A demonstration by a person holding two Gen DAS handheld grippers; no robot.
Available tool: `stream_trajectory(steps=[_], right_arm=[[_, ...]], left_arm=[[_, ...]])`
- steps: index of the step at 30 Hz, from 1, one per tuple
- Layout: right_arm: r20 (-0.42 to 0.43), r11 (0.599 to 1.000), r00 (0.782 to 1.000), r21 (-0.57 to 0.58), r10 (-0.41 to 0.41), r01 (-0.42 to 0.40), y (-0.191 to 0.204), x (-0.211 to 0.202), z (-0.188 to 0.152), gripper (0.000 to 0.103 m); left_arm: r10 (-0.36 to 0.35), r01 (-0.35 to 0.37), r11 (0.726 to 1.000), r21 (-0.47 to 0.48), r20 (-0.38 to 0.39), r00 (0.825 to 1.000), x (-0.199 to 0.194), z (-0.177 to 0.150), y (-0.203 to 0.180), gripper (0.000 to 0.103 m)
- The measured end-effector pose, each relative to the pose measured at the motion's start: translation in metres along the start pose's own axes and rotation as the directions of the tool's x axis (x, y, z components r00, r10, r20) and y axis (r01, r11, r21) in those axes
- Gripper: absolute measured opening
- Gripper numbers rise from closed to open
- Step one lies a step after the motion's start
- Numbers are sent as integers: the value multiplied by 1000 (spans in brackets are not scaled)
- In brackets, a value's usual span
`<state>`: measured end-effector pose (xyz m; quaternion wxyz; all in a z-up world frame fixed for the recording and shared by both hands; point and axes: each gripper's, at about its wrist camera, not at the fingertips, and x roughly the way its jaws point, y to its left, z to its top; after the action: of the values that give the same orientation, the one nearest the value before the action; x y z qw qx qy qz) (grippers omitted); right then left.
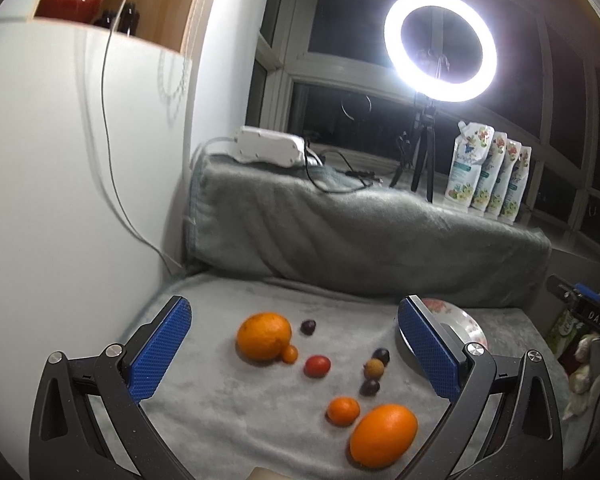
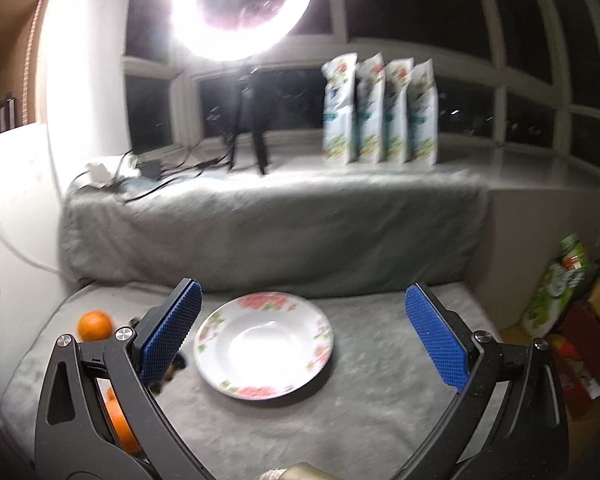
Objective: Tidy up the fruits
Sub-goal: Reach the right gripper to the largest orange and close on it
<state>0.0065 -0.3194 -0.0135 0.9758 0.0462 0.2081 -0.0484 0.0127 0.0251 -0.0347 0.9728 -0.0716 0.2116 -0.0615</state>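
Fruits lie loose on the grey blanket (image 1: pixel 220 412). In the left wrist view I see a large orange (image 1: pixel 264 336) with a tiny orange fruit (image 1: pixel 289 354) against it, a red tomato (image 1: pixel 317 366), a small tangerine (image 1: pixel 343 411), an oval orange (image 1: pixel 383 435), a brownish lychee (image 1: pixel 374 369) and three dark grapes (image 1: pixel 308 327). My left gripper (image 1: pixel 296 354) is open above them, empty. A floral plate (image 2: pixel 264 344) lies between the fingers of my right gripper (image 2: pixel 304 334), which is open and empty. The plate's edge also shows in the left wrist view (image 1: pixel 466 322). An orange (image 2: pixel 95 325) shows at the left of the right wrist view.
A blanket-covered ledge (image 1: pixel 360 232) rises behind the fruits, with a ring light on a tripod (image 1: pixel 440 46), a white power strip (image 1: pixel 270 148) with cables, and several refill pouches (image 1: pixel 488 172). A white wall stands at the left. Bags and boxes (image 2: pixel 564 300) crowd the right side.
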Motion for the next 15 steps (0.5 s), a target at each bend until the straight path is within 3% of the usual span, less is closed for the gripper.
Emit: stream_trajectory(steps=[4, 8, 11, 13, 15], right_arm=[[-80, 996, 993, -1, 88, -89, 7, 16, -12, 103], [-159, 982, 969, 33, 190, -187, 14, 29, -26, 103], [-210, 967, 944, 51, 256, -251, 21, 35, -36, 102], [-253, 952, 918, 67, 306, -299, 26, 41, -43, 100], [-291, 938, 892, 87, 346, -335, 30, 46, -49, 100]], left_arm=[[-70, 67, 997, -44, -71, 995, 8, -11, 7, 103], [-154, 140, 985, -98, -155, 976, 19, -25, 13, 97], [-197, 173, 977, -125, -209, 958, 26, -37, 13, 94], [-225, 197, 971, -133, -244, 943, 30, -46, 10, 86], [-247, 214, 966, -146, -271, 930, 31, -55, 8, 86]])
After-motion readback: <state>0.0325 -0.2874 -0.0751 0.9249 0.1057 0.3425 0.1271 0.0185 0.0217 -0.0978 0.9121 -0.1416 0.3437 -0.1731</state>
